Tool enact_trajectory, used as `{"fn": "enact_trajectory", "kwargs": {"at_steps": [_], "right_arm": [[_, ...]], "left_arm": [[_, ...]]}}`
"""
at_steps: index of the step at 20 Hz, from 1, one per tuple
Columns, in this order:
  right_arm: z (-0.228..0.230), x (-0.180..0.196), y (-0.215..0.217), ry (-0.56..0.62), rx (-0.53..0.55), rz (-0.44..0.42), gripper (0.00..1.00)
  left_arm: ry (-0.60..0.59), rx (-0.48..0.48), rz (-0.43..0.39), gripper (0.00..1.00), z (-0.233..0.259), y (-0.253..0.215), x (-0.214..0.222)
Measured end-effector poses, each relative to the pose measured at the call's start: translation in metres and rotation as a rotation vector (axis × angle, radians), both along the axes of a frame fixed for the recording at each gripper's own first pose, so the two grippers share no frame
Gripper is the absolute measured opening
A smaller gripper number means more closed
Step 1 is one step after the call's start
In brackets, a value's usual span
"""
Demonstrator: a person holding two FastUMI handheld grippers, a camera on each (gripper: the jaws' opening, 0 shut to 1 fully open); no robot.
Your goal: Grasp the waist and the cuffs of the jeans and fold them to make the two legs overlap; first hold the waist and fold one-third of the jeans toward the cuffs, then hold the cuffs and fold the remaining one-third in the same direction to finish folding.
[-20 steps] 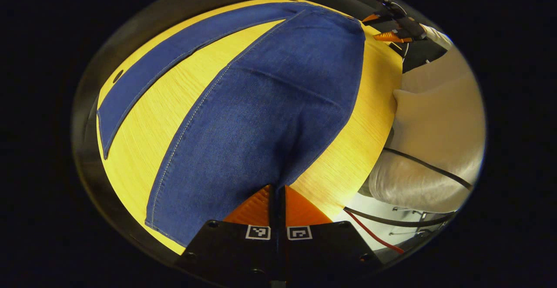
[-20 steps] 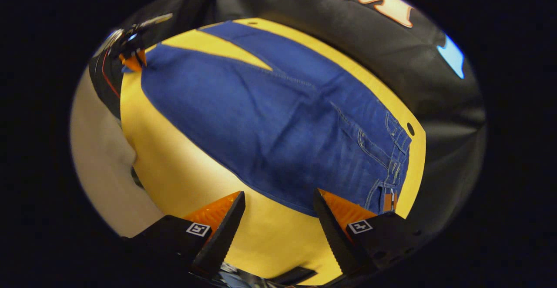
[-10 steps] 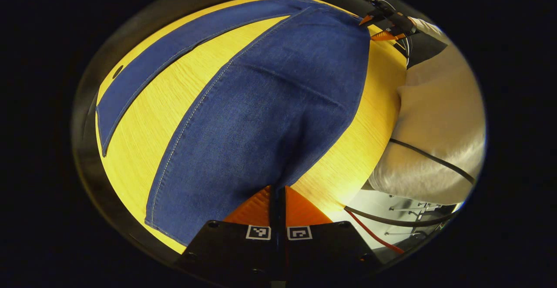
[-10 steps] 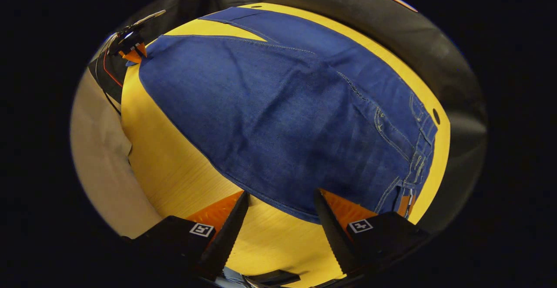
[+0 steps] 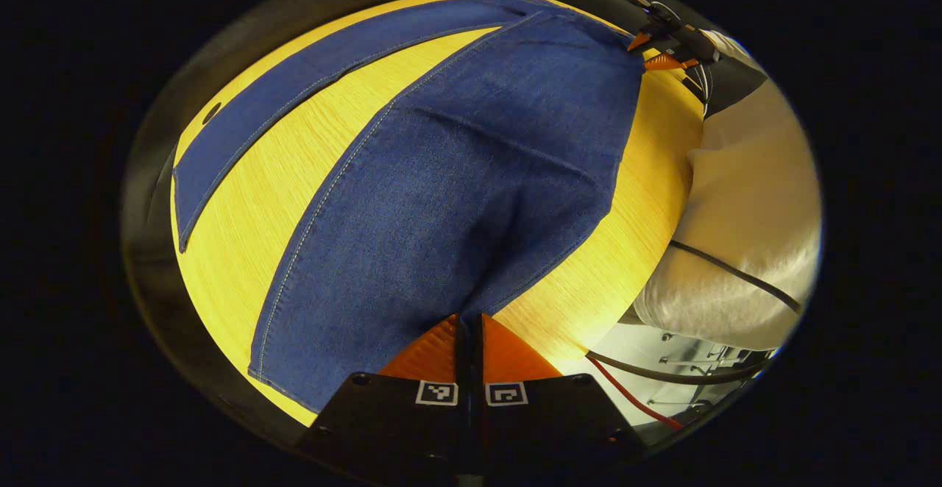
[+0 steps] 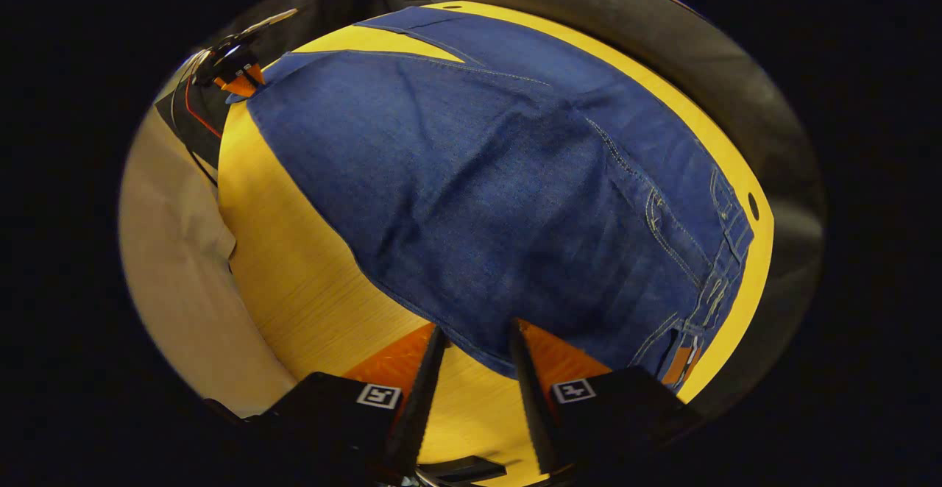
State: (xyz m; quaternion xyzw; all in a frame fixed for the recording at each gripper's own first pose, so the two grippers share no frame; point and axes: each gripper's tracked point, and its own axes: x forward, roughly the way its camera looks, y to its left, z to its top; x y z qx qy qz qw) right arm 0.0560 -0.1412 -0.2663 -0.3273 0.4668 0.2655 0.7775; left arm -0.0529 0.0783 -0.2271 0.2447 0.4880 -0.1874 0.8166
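Blue jeans (image 5: 456, 178) lie spread on the yellow wooden table (image 5: 243, 251), legs apart, the far leg (image 5: 331, 68) running along the back edge. My left gripper (image 5: 469, 323) is shut on the cuff corner of the near leg, which rises in a peak to the fingers. My right gripper (image 6: 475, 343) stands at the near corner of the waist (image 6: 717, 266) end of the jeans (image 6: 500, 193). Its fingers are narrowed but apart, with the denim's edge lying between them. Each gripper shows far off in the other's view: the right gripper (image 5: 662, 42), the left gripper (image 6: 237, 79).
A person in light clothing (image 5: 743, 200) stands along the table's near side, also the pale clothing (image 6: 176, 251). Cables (image 5: 633, 391) hang below the table's edge. Small holes (image 6: 752, 206) mark the tabletop near its corners. The black cloth wall closes the far side.
My right gripper has come in to the waist's near corner and its fingers have narrowed around the denim edge. The left gripper keeps its hold on the cuff, barely moved.
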Motion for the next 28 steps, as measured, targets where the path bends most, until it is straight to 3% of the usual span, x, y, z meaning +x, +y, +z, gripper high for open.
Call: {"fn": "enact_trajectory", "kwargs": {"at_steps": [3, 4, 5, 7, 10, 11, 15, 19, 24, 28], "right_arm": [[0.005, 0.015, 0.0, -0.051, 0.036, -0.034, 0.25], [0.003, 0.007, 0.0, -0.058, 0.055, -0.066, 0.25], [0.007, 0.006, 0.002, -0.052, 0.075, -0.104, 0.18], [0.006, 0.007, 0.001, -0.035, 0.1, -0.17, 0.18], [0.008, 0.009, -0.003, -0.073, 0.067, -0.187, 0.18], [0.009, 0.008, -0.002, -0.085, 0.063, -0.197, 0.05], [0.016, 0.008, 0.0, -0.133, 0.067, -0.27, 0.03], [0.049, 0.015, 0.012, -0.238, 0.097, -0.308, 0.03], [0.089, 0.036, 0.025, -0.333, 0.133, -0.35, 0.03], [0.128, 0.068, 0.03, -0.412, 0.176, -0.395, 0.03]], "left_arm": [[-0.031, -0.027, 0.065, 0.0, 0.001, 0.003, 0.001], [-0.042, -0.031, 0.081, 0.0, 0.0, 0.003, 0.001], [-0.058, -0.028, 0.086, 0.0, 0.0, 0.003, 0.002], [-0.133, -0.024, 0.099, 0.0, 0.001, 0.001, 0.005], [-0.293, -0.024, 0.195, 0.0, 0.007, 0.003, 0.01], [-0.334, -0.022, 0.231, 0.0, 0.008, 0.005, 0.012], [-0.439, -0.048, 0.414, 0.0, 0.018, 0.011, 0.017], [-0.556, -0.144, 0.564, 0.0, 0.069, 0.025, 0.024], [-0.715, -0.157, 0.616, 0.0, 0.158, 0.029, 0.054], [-0.802, -0.16, 0.634, 0.0, 0.201, 0.04, 0.1]]}}
